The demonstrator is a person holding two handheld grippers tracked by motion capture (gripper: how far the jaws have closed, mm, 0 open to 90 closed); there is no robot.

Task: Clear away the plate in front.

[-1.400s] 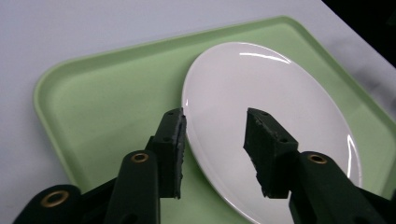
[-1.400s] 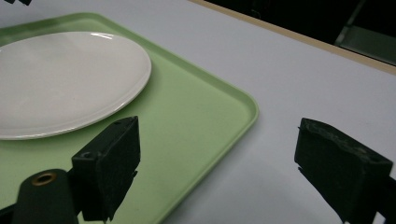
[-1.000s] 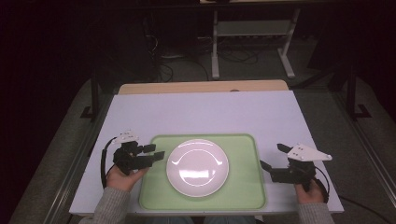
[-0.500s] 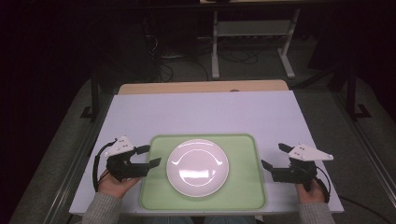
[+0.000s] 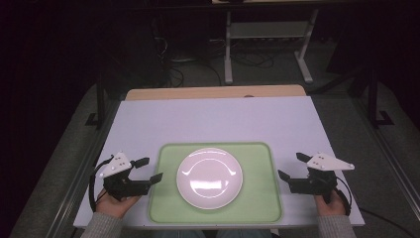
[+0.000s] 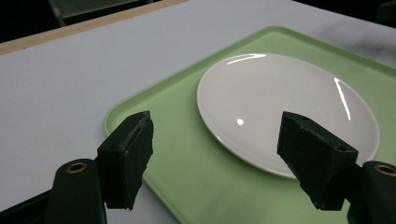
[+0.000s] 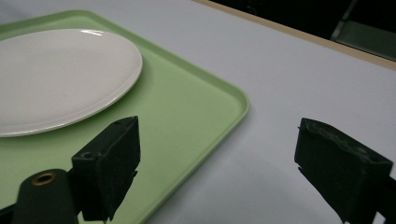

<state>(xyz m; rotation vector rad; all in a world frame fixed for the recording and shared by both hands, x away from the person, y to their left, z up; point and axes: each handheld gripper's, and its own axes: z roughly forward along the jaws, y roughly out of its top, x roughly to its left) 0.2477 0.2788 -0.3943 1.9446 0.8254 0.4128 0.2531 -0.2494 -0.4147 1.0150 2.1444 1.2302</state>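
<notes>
A white plate (image 5: 209, 178) lies empty in the middle of a light green tray (image 5: 257, 163) near the table's front edge. My left gripper (image 5: 148, 169) sits at the tray's left edge, open, with nothing between its jaws. Its own view looks across the tray's near corner (image 6: 140, 105) at the plate (image 6: 285, 107); its gripper (image 6: 229, 161) stands wide. My right gripper (image 5: 292, 166) rests just right of the tray, open and empty. In its view the gripper (image 7: 243, 163) straddles the tray's edge (image 7: 233, 100), with the plate (image 7: 56, 74) to the left.
The white table top (image 5: 218, 121) stretches beyond the tray, with a wooden strip (image 5: 213, 92) along its far edge. A metal stand (image 5: 267, 34) and cables lie on the dark floor behind the table.
My left gripper has drawn back to the left, from over the tray's left part to its edge. The right gripper has barely moved.
</notes>
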